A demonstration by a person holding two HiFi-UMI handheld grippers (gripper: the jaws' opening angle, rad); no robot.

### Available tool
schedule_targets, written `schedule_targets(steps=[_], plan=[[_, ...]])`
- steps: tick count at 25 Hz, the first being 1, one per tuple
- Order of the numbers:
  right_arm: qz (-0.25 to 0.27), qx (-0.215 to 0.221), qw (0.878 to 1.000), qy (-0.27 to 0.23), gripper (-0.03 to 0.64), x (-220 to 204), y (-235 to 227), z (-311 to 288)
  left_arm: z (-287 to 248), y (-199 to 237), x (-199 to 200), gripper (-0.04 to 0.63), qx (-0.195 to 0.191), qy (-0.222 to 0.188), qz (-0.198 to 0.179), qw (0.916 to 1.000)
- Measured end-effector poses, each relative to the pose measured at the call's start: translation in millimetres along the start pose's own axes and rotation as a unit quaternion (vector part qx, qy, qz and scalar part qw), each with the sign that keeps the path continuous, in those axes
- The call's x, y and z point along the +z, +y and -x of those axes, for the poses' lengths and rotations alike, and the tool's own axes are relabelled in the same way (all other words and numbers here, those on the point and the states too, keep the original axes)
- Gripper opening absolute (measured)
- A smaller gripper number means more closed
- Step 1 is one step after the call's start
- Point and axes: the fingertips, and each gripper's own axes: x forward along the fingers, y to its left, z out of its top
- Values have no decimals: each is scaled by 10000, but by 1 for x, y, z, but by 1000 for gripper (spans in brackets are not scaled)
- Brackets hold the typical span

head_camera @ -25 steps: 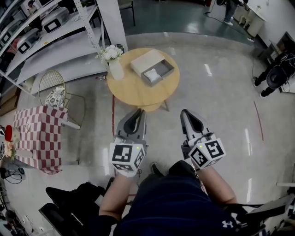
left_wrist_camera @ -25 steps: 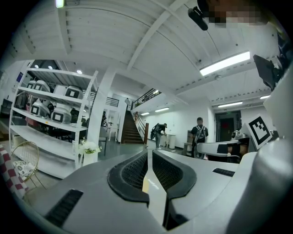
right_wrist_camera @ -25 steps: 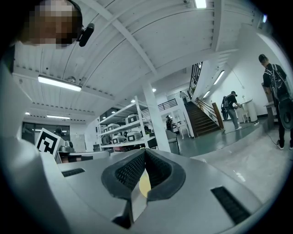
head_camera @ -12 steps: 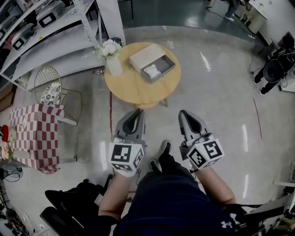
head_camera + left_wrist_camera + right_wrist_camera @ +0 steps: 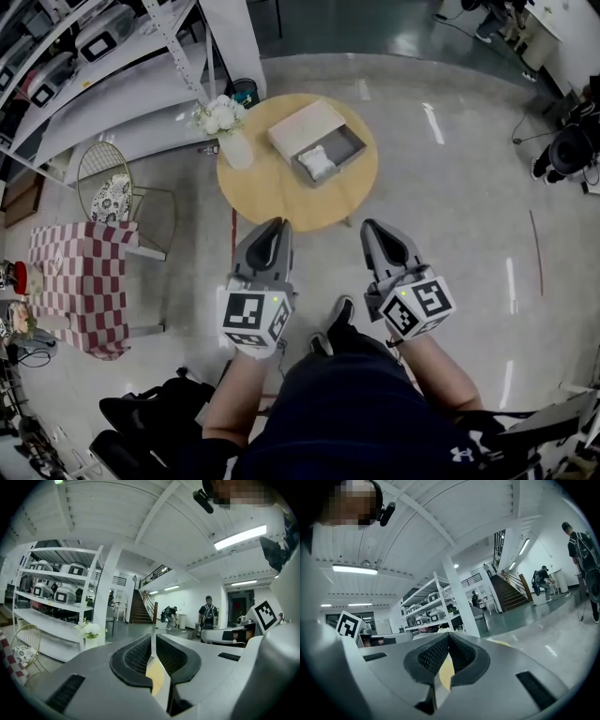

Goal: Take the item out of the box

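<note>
White, perhaps cloth, item (image 5: 317, 161) is seen in the open beige box (image 5: 305, 123); left hand-held gripper (image 5: 270, 230) and right hand-held gripper (image 5: 375, 228) are closed, empty.

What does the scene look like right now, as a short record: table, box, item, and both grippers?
table: round wooden table, ahead of both grippers
box: drawer box on the table, its tray slid open
item: white item lying in the tray, nothing touching it
vase: vase of white flowers at the table's left edge
left gripper: jaws together, nothing between them, well apart from the box
right gripper: jaws together, nothing between them, well apart from the box
task state: item not yet taken out
</note>
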Motion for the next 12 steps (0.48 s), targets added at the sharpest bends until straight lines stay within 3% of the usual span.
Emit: schedule_targets(steps=[12], plan=[[-174,212,9995,-144,8,36,-64,-42,-66,-7,30,46,234,1,-239,9994]])
